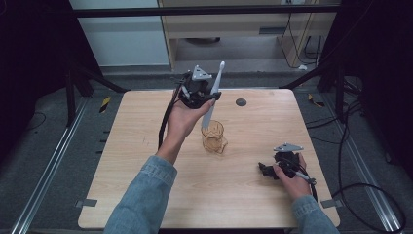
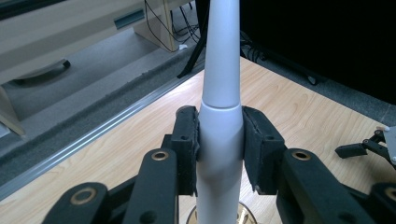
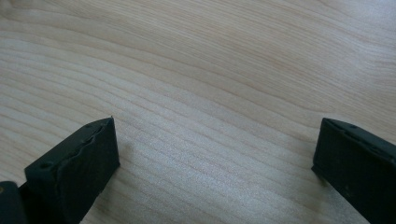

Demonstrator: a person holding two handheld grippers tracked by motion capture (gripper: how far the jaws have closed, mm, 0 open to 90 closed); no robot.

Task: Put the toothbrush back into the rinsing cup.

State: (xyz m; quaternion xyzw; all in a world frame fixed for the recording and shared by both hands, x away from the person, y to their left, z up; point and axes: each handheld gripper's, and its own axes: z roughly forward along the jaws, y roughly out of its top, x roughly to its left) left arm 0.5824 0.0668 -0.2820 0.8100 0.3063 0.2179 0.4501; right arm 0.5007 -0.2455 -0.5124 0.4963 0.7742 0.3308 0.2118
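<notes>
The left claw [image 1: 210, 95] pinches a white toothbrush [image 1: 214, 90] above the amber cup [image 1: 213, 136] below it; lowering comes next. The right claw [image 3: 215, 154], spread, rests on the bench [image 1: 146, 122].

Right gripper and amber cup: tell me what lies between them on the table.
Nothing lies there. In the high view, bare wooden table runs between the right gripper and the amber cup. The right gripper view also shows plain wood between its open jaws.

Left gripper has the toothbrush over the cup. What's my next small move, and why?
Probably lower the left gripper straight down. The white toothbrush is clamped between its fingers, and its lower end sits at the rim of the amber cup, so it likely isn't seated inside yet.
</notes>
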